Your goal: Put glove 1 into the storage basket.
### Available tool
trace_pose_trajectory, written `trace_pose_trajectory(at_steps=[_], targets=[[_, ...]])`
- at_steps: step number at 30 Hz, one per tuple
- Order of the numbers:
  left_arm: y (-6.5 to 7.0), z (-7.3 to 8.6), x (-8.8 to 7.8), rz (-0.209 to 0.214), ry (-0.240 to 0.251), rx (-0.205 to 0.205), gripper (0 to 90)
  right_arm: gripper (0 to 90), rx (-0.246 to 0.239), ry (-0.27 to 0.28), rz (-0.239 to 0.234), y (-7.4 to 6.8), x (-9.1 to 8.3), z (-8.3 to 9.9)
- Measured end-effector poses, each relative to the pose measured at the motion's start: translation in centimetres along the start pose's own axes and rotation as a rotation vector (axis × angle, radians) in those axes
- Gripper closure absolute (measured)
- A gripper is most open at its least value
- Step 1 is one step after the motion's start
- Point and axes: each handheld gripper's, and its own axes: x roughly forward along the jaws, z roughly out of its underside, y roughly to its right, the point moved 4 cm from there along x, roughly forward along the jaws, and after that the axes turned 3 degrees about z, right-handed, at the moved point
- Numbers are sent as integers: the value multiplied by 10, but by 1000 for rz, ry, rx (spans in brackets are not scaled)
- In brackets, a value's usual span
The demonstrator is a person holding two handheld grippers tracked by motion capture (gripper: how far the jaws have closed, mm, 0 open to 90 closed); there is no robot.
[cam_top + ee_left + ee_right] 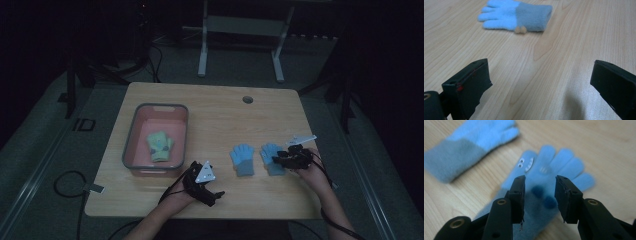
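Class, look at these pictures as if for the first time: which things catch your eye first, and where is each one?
Two blue gloves lie side by side on the wooden table, right of middle. The right gripper hangs over the right-hand one with its jaws apart, not pinching it. At the left sits a pink tray holding a green glove, while the left gripper rests open near the table's front edge.

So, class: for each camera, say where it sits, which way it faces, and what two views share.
High view: above the table, looking forward and down; forearms, left gripper and right gripper show.
Left gripper view: rides the left gripper, facing a blue glove; wide black jaws.
Right gripper view: rides the right gripper, over the other blue glove.
Shared: both gloves.
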Motion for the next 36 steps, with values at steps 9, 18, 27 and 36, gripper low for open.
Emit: trace_pose_trajectory(at_steps=[9, 18, 27, 36], targets=[[-1, 0, 0, 1, -4, 0, 27, 757, 12, 13, 51, -5, 6, 8], [-1, 1, -1, 1, -3, -2, 27, 835, 116, 15, 97, -12, 2, 3], [-2, 0, -1, 2, -2, 0, 27, 836, 122, 102, 112, -26, -35, -34], [-2, 0, -1, 1, -1, 3, 27, 836, 90, 159, 78, -60, -55, -72]])
